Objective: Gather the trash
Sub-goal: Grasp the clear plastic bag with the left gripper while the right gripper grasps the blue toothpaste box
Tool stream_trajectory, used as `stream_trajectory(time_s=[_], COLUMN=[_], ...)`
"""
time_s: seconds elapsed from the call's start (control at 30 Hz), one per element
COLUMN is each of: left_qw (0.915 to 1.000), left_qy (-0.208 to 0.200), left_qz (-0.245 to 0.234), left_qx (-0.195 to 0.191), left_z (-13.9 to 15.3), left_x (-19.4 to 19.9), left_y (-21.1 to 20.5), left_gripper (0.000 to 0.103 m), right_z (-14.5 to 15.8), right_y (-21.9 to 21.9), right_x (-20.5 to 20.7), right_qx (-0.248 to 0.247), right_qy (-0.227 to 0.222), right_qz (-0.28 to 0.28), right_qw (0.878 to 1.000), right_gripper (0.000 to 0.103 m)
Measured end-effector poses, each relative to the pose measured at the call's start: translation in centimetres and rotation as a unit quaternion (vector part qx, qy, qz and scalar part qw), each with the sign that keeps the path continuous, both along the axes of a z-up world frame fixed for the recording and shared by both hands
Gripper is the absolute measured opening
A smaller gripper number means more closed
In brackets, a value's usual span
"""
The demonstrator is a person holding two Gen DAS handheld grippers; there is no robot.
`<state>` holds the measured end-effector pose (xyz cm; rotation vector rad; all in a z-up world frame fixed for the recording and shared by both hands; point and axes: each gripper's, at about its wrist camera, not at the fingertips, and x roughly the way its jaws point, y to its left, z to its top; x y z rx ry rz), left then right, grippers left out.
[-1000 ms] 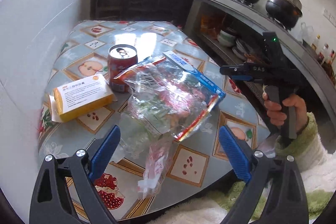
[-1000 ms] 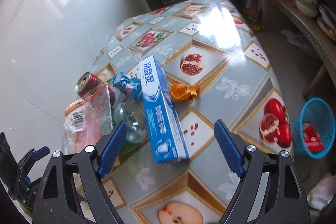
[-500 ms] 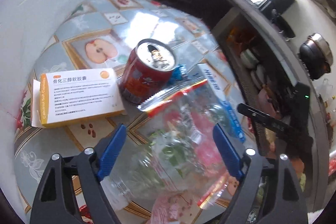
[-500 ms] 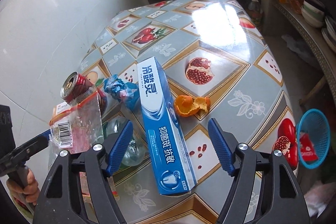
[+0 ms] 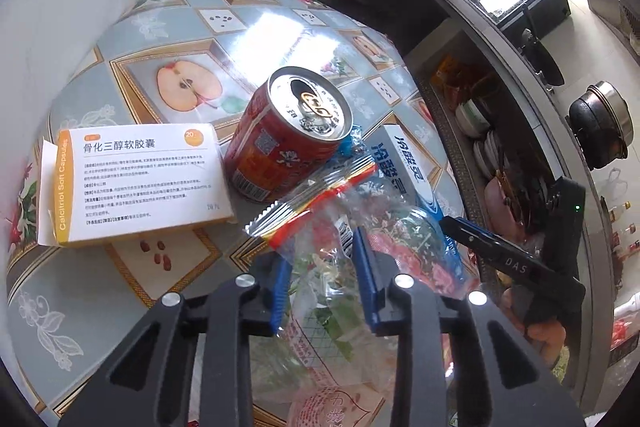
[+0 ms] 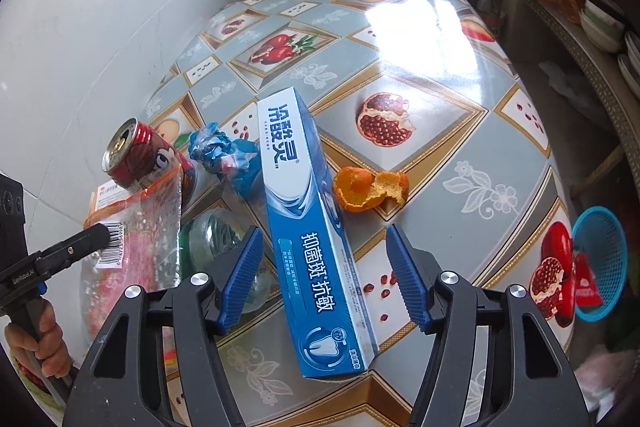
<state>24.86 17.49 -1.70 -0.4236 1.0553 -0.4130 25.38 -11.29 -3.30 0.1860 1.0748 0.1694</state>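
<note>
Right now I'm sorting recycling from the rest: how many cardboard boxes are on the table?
2. The orange-and-white capsule box lies left of the red can; the blue toothpaste box lies between the right gripper's open fingers. More may hide under the clear wrapper.

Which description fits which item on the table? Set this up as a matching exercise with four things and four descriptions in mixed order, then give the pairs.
1. red can
2. toothpaste box
3. orange peel
4. clear plastic bag

A. between the right gripper's open jaws
B. standing upright, top opened
C. pinched by the left gripper
D. lying right of the blue box

Pairs: 1-B, 2-A, 3-D, 4-C
</note>
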Motion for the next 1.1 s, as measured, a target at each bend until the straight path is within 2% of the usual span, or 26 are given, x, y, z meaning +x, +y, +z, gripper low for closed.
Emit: stream_trajectory(time_s=[0.2,0.43,0.53,0.73,1.1], left_qw=[0.9998,0.9986,0.998,0.997,0.9928], left_qy=[-0.017,-0.045,-0.055,-0.068,-0.103], left_qz=[-0.002,-0.011,-0.018,-0.025,-0.049], left_qx=[-0.013,-0.026,-0.025,-0.027,-0.036], left_z=[0.6,1.9,2.3,3.0,4.8], left_x=[-0.6,-1.4,-1.7,-2.2,-3.4], left_y=[0.3,0.2,0.0,-0.4,-1.3], left_gripper=[0.016,0.009,0.009,0.009,0.008], right_z=[-0.4,-0.7,-0.8,-1.1,-0.4], right_y=[0.6,1.4,1.7,1.9,1.6], right_x=[0.2,0.6,0.7,0.6,-0.1], right_qx=[-0.012,-0.034,-0.043,-0.045,-0.036], right_qy=[0.006,0.008,0.009,0.011,-0.006], right_qz=[0.008,0.021,0.025,0.027,0.028], right_qw=[1.0,0.999,0.999,0.999,0.999], right_gripper=[0.053,0.053,0.052,0.037,0.033])
